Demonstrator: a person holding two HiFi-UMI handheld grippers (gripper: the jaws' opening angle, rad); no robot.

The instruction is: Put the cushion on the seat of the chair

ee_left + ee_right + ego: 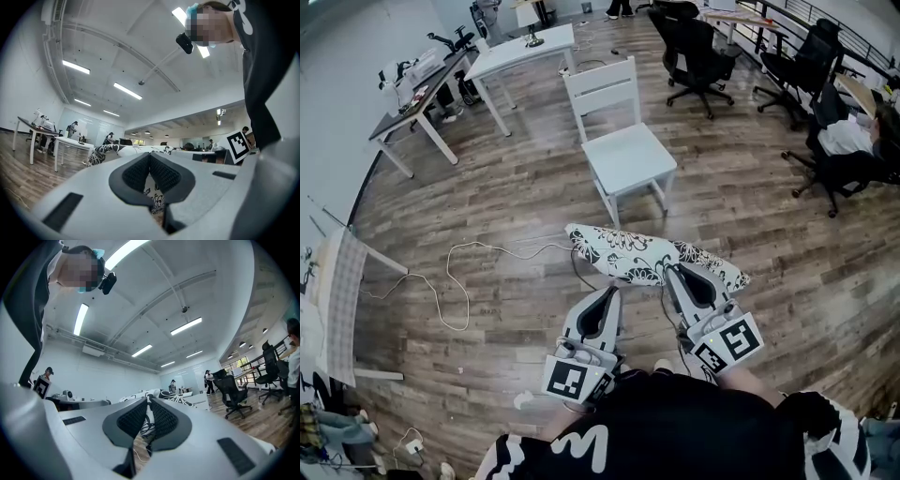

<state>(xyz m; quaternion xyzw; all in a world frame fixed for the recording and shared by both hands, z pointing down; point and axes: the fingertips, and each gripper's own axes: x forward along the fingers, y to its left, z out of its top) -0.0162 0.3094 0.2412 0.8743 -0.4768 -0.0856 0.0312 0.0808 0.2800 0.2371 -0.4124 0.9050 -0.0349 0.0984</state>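
A black-and-white floral cushion (642, 251) hangs level above the wood floor, held along its near edge by both grippers. My left gripper (611, 291) is shut on its fabric near the left part of that edge, and the cloth (152, 187) shows pinched between the dark pads (136, 172). My right gripper (149, 401) is shut on the cushion (146, 420) further right, seen from above as the right gripper (677, 272). The white wooden chair (628, 157) stands ahead of the cushion with a bare seat, its back towards the far side.
A white cable (450, 281) loops over the floor at the left. White desks (520, 52) stand at the back left, and black office chairs (698, 52) at the back right. A seated person (853, 141) is at the right edge. A cloth-draped rack (337, 291) is at the far left.
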